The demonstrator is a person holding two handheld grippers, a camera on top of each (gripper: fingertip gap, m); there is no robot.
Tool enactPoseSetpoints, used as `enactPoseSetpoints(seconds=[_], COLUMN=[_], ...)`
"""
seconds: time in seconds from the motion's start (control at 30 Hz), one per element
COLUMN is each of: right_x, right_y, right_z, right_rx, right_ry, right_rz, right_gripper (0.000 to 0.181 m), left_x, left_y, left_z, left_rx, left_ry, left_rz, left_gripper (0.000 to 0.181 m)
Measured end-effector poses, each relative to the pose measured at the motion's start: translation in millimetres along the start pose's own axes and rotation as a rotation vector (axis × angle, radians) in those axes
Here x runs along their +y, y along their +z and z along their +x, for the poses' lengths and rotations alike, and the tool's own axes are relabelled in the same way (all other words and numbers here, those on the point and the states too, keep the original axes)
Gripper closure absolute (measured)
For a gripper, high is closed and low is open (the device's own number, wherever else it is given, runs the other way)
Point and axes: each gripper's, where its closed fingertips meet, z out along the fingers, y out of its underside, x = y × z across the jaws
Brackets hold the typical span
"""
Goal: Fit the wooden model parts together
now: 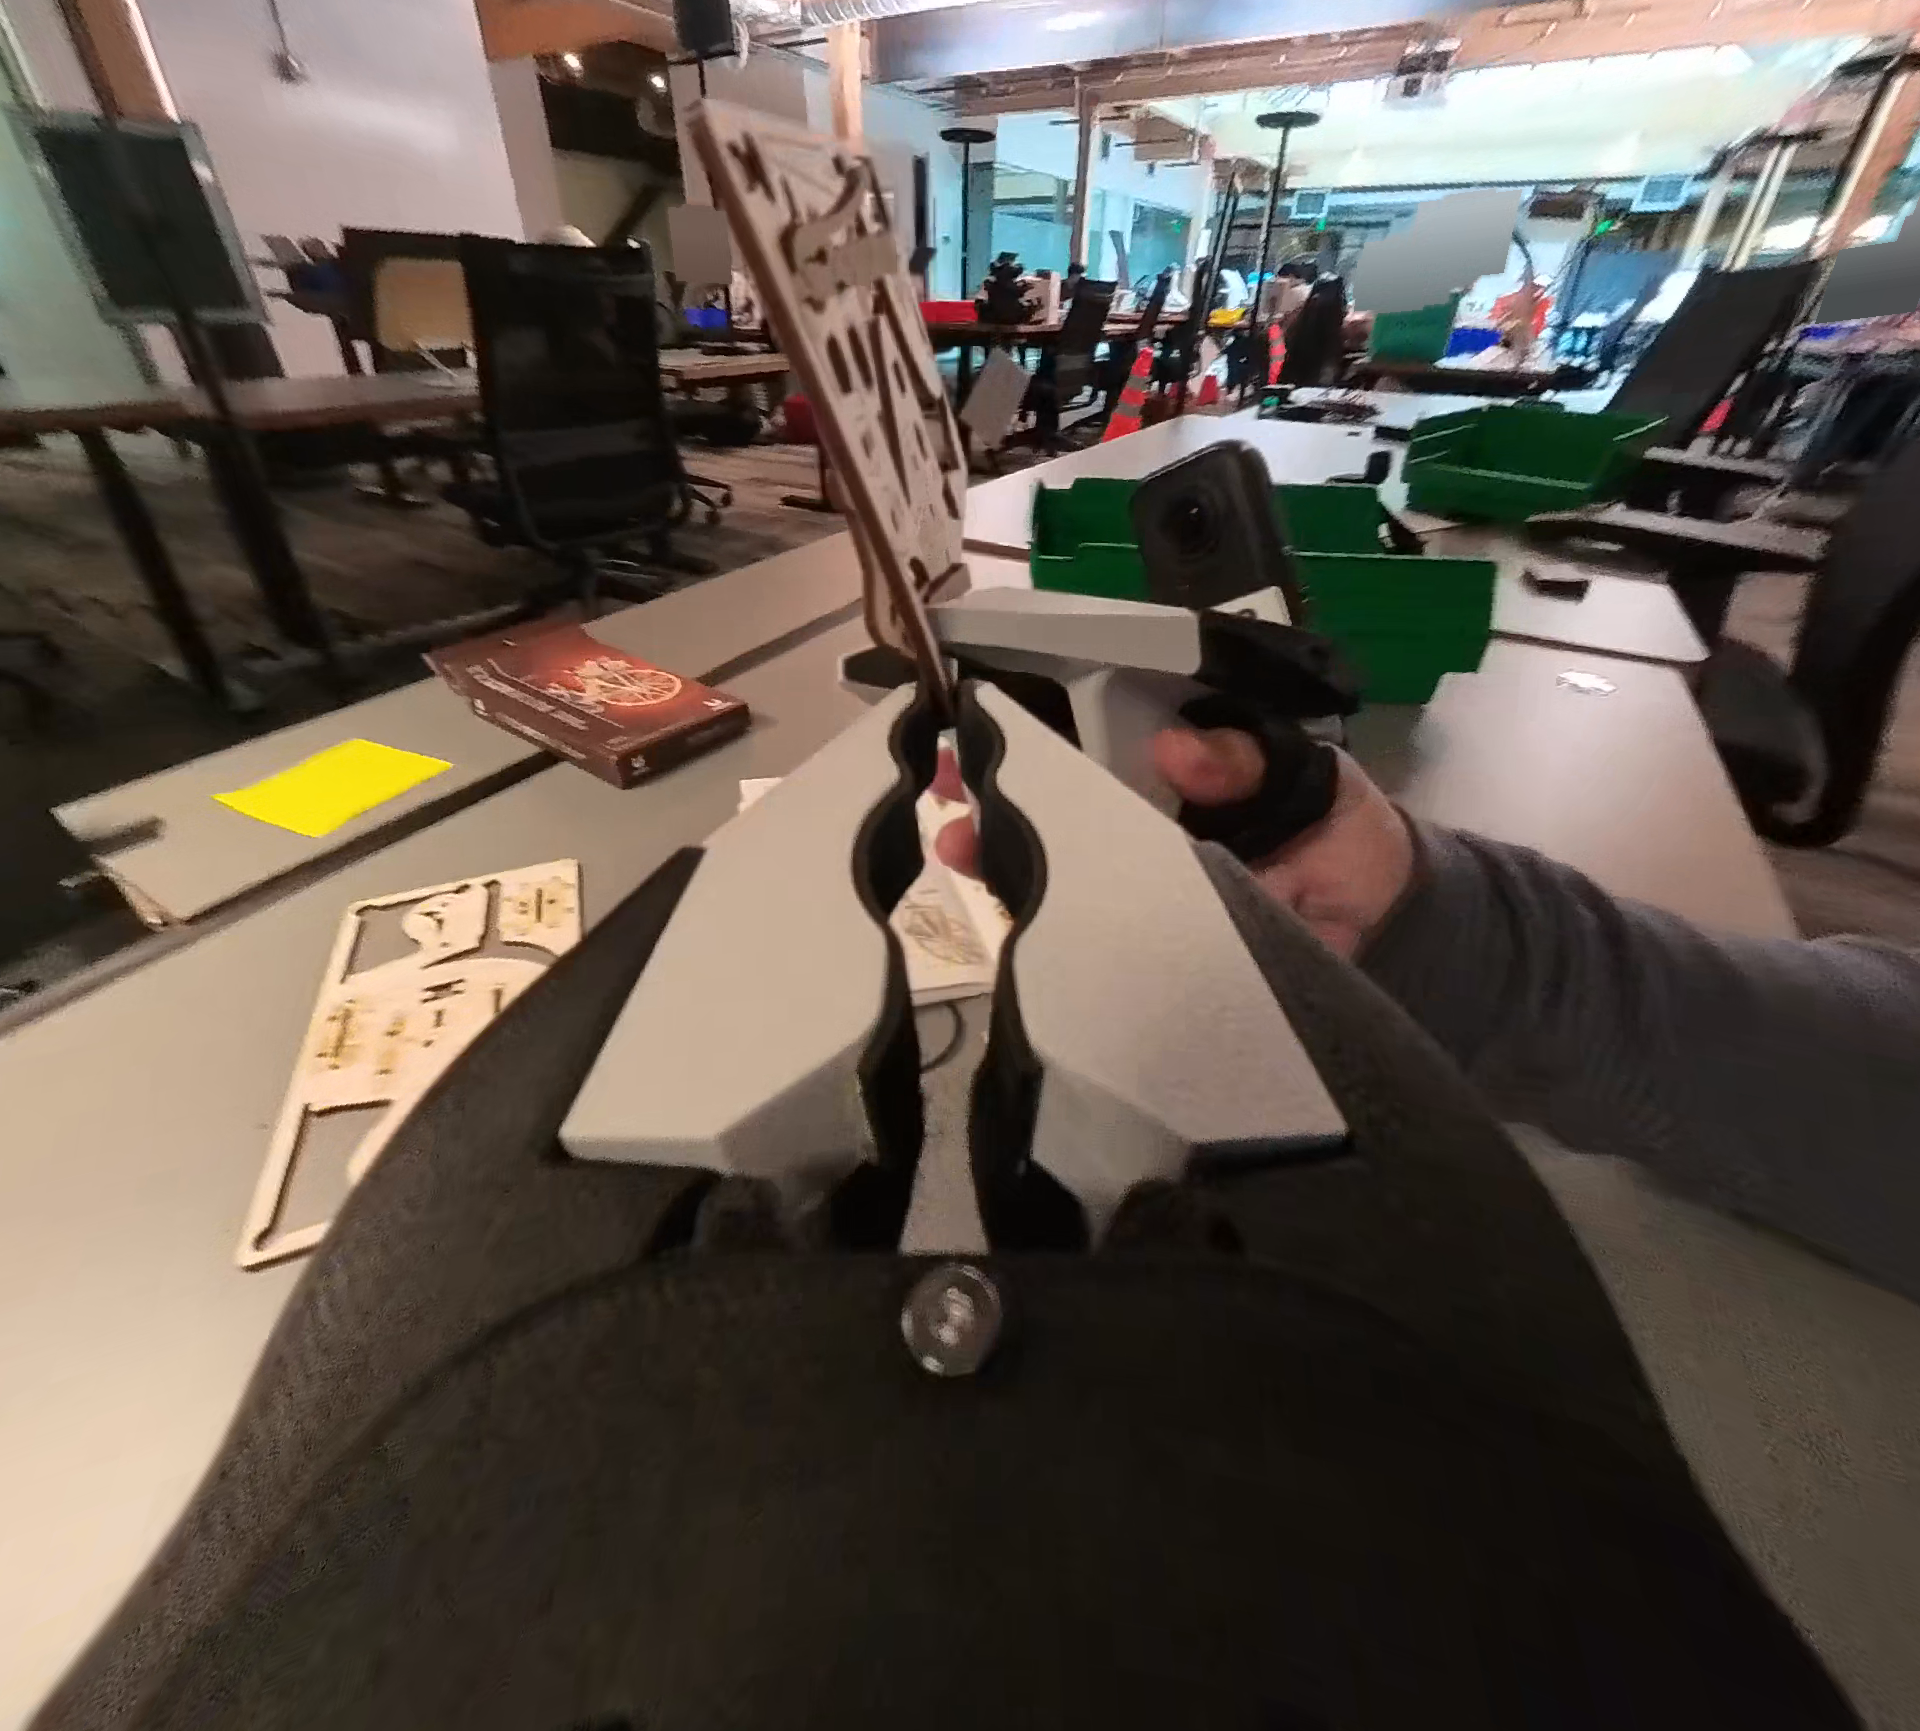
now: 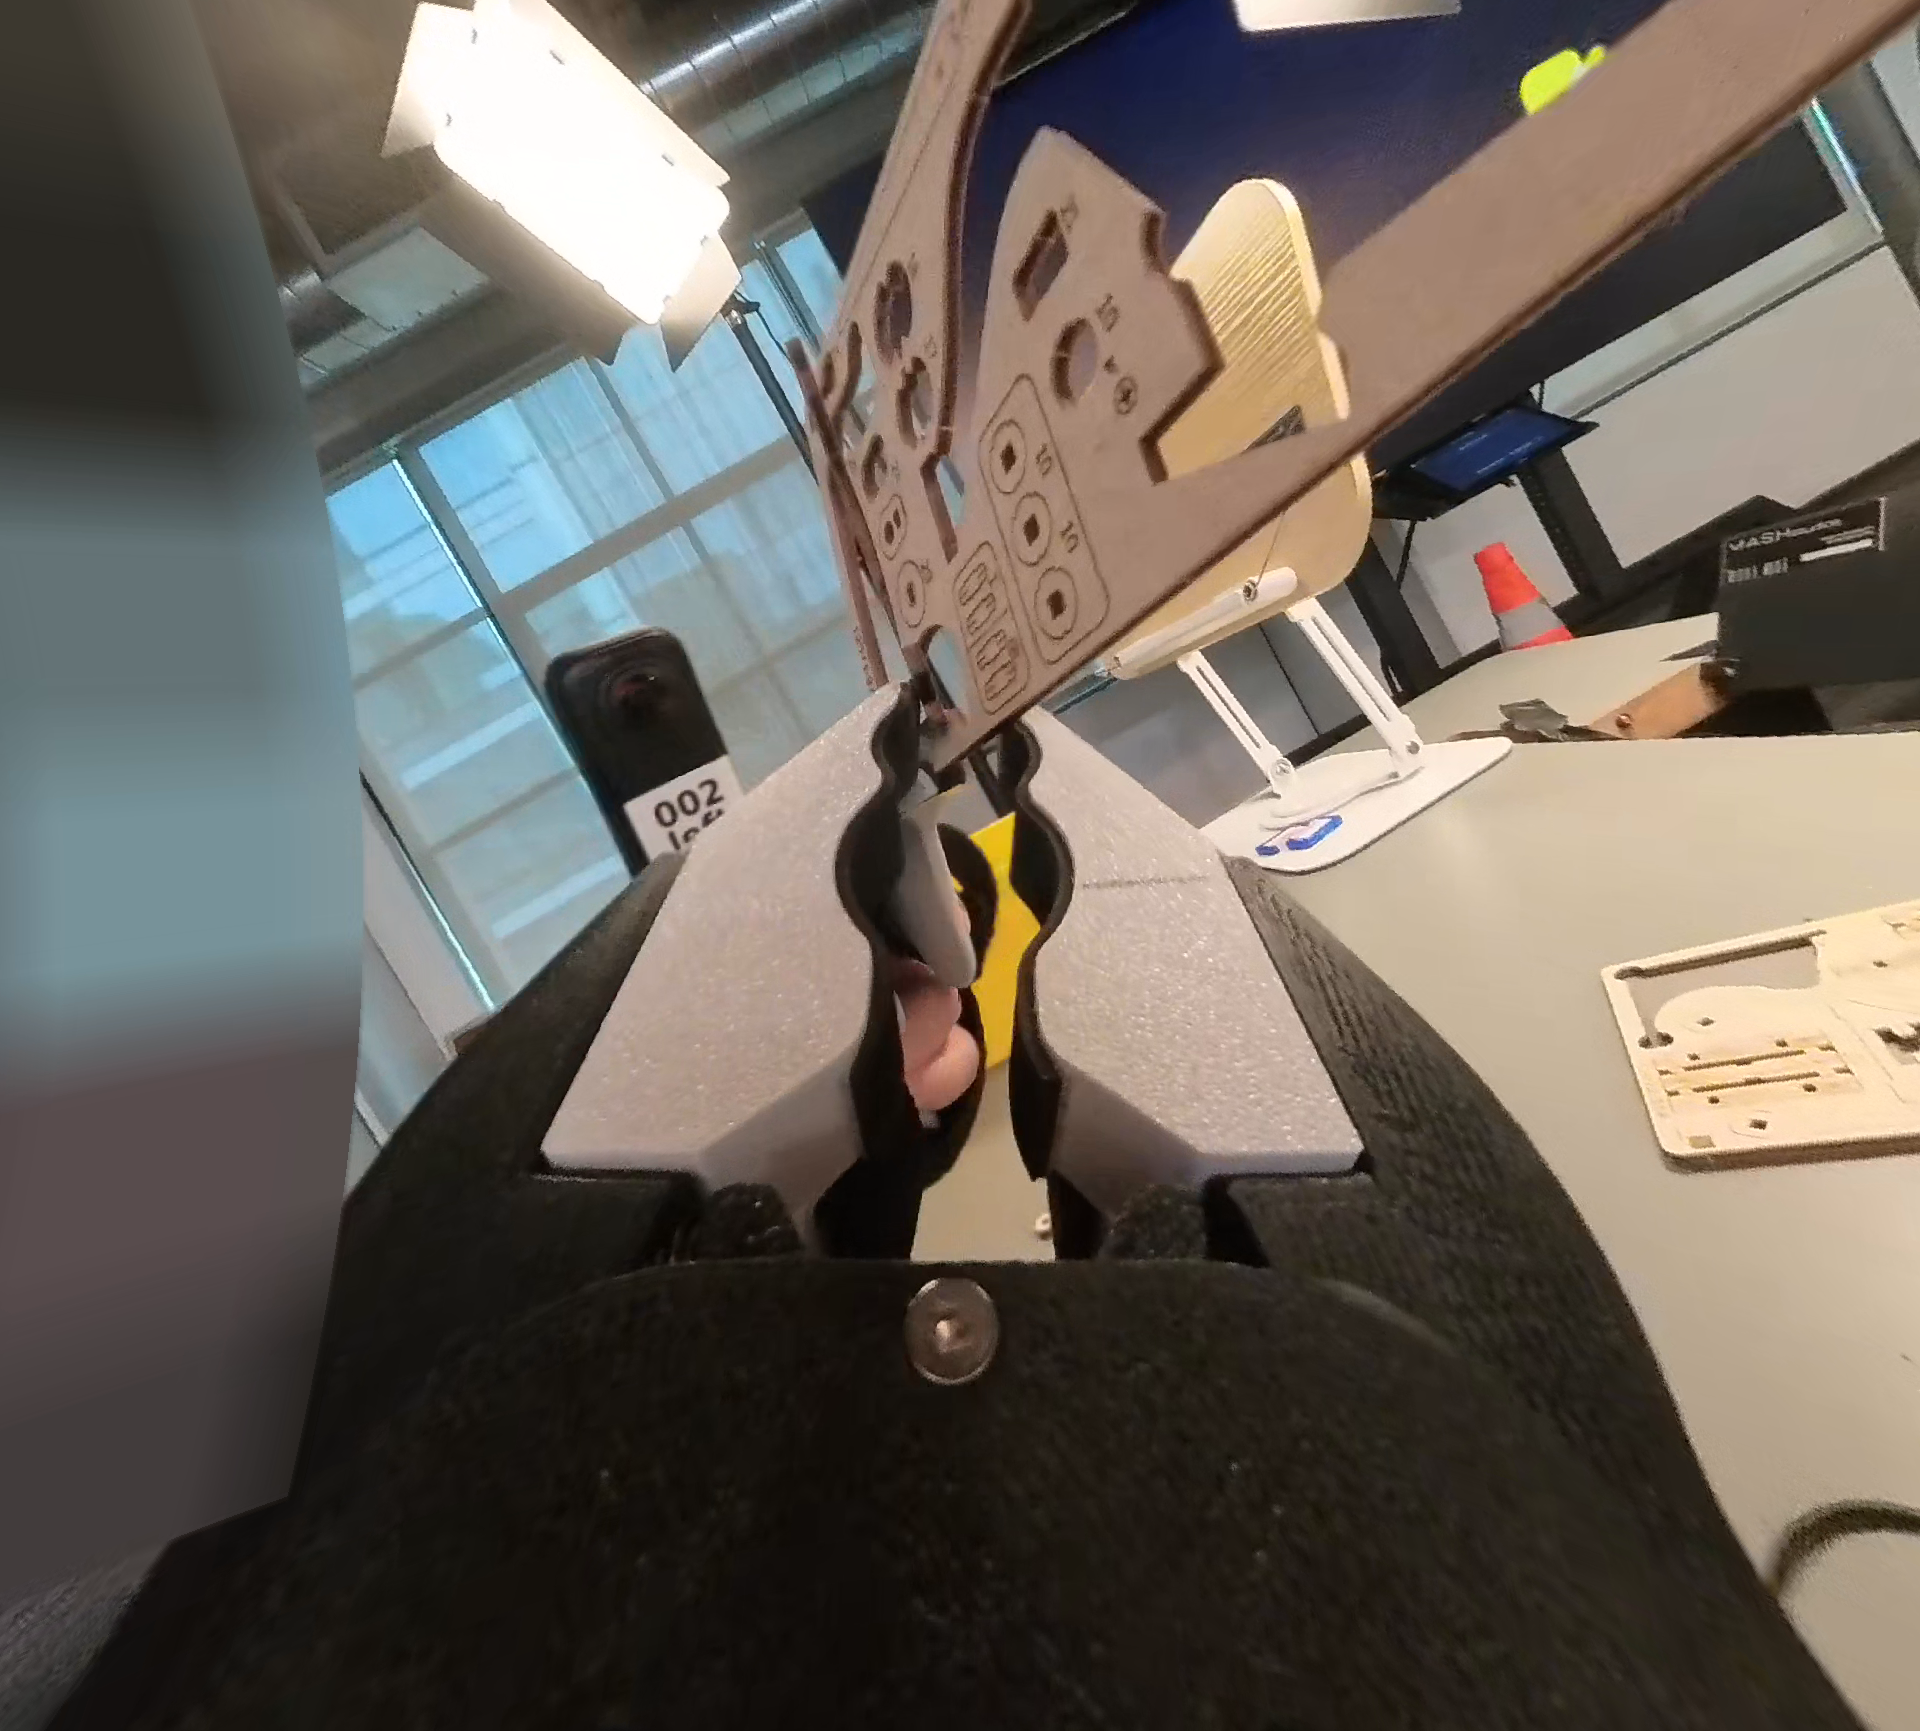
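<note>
A wooden sheet of laser-cut model parts [image 1: 831,351] stands upright over the table, tilted to the left. My left gripper [image 1: 932,699] is shut on its bottom edge. My right gripper [image 1: 951,653] comes in from the right and meets the sheet's lower corner. In the right wrist view the sheet [image 2: 1091,434] fills the upper middle, face on. Its lower corner sits between the nearly closed fingertips of my right gripper [image 2: 961,725]. A thin dark wooden strip [image 2: 842,518] shows edge-on just left of it. A second parts sheet [image 1: 416,1006] lies flat on the table and also shows in the right wrist view [image 2: 1787,1047].
On the grey table [image 1: 156,1214] lie a brown box [image 1: 592,705], a yellow paper [image 1: 332,782] and a booklet [image 1: 951,933]. Green bins [image 1: 1351,580] stand behind. A white stand [image 2: 1351,746], a black case [image 2: 1808,601] and a bright studio light [image 2: 561,164] are nearby. My two grippers' fingertips are within a few centimetres of each other.
</note>
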Motion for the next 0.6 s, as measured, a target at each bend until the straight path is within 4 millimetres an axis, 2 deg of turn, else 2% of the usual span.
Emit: enactPoseSetpoints(seconds=[0.17,0.3,0.53,0.6], right_x=[3,2,5,7], right_y=[0,-3,-5,-7], right_z=[13,25,35,41], right_rx=[0.066,0.207,0.301,0.336], right_ry=[0.03,-0.096,-0.152,-0.163], right_rz=[0.011,0.005,-0.039,-0.058], right_gripper=[0.161,0.154,0.148,0.143], left_x=[7,12,18,21], left_y=[1,3,3,2], left_z=[-10,-15,-20,-29], left_rx=[-0.104,-0.093,-0.095,-0.139], left_ry=[0.102,-0.084,-0.177,-0.202], left_rz=[-0.056,-0.032,-0.033,-0.033], left_gripper=[0.18,0.18,0.18,0.18])
